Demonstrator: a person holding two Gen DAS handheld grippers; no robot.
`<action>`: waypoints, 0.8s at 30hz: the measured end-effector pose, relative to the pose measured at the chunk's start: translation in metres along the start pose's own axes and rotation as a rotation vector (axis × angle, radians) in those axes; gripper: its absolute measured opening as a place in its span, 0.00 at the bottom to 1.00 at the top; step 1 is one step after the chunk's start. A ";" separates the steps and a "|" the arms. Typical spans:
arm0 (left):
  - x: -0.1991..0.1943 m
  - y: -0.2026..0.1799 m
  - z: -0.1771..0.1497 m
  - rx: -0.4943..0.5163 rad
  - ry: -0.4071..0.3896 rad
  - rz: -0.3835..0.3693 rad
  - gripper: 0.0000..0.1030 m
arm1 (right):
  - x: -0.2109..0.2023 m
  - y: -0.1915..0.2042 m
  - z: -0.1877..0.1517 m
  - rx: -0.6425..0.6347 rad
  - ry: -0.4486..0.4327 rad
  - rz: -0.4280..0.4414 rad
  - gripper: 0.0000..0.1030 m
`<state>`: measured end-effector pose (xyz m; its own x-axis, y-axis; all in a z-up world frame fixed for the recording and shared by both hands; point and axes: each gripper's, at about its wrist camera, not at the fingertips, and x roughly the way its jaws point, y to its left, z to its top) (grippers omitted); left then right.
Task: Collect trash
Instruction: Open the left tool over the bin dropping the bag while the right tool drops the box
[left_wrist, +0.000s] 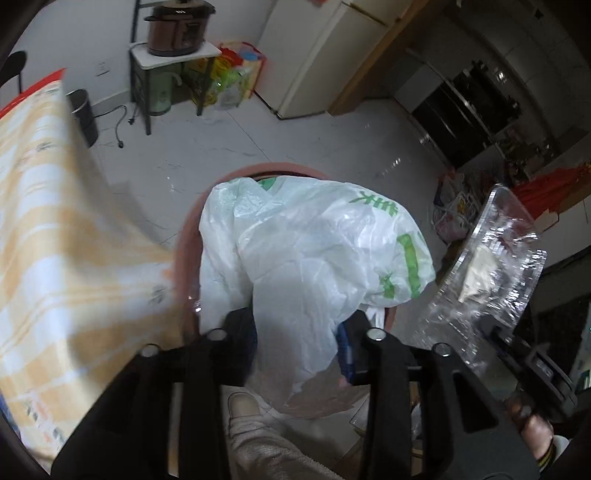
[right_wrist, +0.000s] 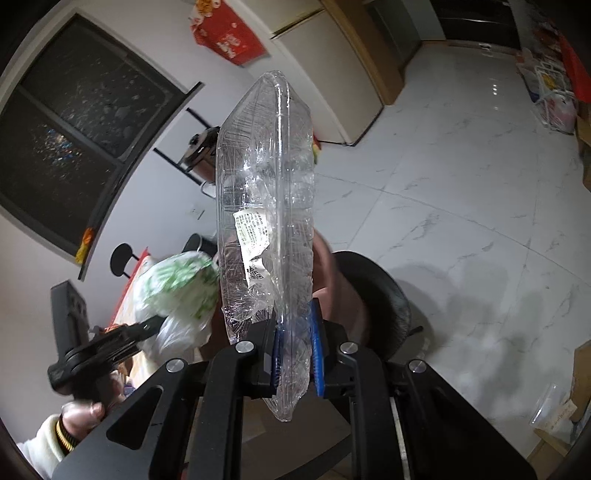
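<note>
Jaws on right clamp clear tray; only left view shows left jaws apart around bag.

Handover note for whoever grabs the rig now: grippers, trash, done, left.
Right hand-held gripper: shut on the clear plastic container, held on edge above the floor.
Left hand-held gripper: jaws part open around the white plastic bag; whether the pads press it is unclear.
The bag lies over the pink bin beside the checked tablecloth.
Done: container and bag picked up.
Left: get both into the bin; a clear cup lies on the floor.
</note>
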<state>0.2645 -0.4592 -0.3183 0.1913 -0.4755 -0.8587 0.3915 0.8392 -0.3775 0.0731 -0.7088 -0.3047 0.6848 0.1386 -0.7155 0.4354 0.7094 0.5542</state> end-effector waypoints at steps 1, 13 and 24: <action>0.006 -0.002 0.004 0.001 0.007 0.000 0.56 | -0.002 -0.004 0.002 0.006 -0.003 -0.006 0.14; -0.048 -0.002 0.019 -0.023 -0.133 -0.013 0.88 | 0.010 0.008 0.014 -0.075 0.010 0.006 0.14; -0.204 0.068 -0.055 -0.174 -0.443 0.282 0.94 | 0.051 0.051 0.019 -0.208 0.073 0.017 0.14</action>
<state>0.2028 -0.2905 -0.1884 0.6424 -0.2604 -0.7207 0.1231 0.9633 -0.2384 0.1413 -0.6787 -0.3047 0.6434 0.1958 -0.7401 0.2895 0.8327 0.4720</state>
